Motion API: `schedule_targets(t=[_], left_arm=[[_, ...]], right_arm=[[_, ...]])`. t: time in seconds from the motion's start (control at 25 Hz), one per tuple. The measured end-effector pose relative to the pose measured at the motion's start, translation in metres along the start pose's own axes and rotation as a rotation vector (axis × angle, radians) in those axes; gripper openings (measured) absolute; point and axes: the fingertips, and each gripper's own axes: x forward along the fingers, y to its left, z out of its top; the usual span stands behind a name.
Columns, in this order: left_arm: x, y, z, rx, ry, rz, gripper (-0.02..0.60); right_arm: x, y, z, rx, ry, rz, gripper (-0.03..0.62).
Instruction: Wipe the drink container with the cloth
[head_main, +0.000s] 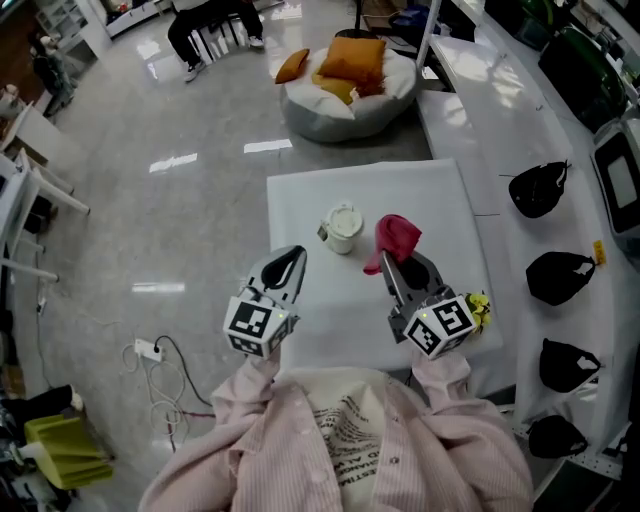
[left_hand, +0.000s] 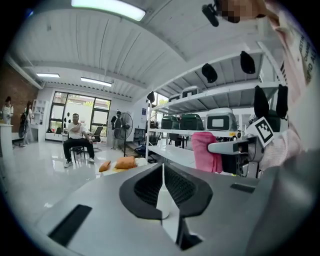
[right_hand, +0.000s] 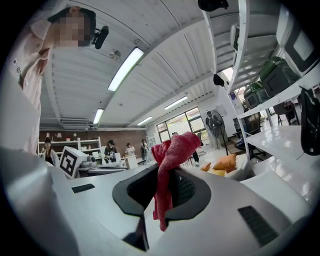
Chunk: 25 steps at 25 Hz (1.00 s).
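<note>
A white square table (head_main: 440, 200) carried a white lidded drink container (head_main: 342, 228), which stood upright near the table's middle, beyond the two grippers and between their lines. Neither gripper touched it.

The right gripper (head_main: 400, 265) had its jaws clamped on a red terry cloth (right_hand: 170, 160). In the right gripper view the cloth was pinched between the pads, with a bunched lobe rising above the jaws and a narrow tail hanging below them. From the head view the cloth hung just right of the container, close to it but apart as far as that view showed.

The left gripper (head_main: 292, 260) was held over the table's left edge, near the container's left side. Its jaws were pressed together with nothing between them, and the left gripper view showed only a thin pale seam where the pads met.

Both grippers were raised off the table, and each one's marker cube showed in the other's view.

On the glossy grey floor beyond the table lay a pale grey beanbag (head_main: 345, 100) with orange cushions (head_main: 352, 58) on it. Several black bags (head_main: 538, 188) sat on the white shelf unit (head_main: 500, 110) to the right.
</note>
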Motion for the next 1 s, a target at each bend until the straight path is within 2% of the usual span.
schedule_targets(t=[0.52,1.0], left_arm=[[-0.035,0.007,0.023,0.022,-0.07,0.071,0.003],[-0.052,0.014,0.021,0.025,-0.073,0.126,0.002]], right_arm=[[-0.026,0.0,0.031,0.011,-0.097,-0.036,0.04],[-0.031,0.004,0.031,-0.039,-0.079,-0.039,0.04]])
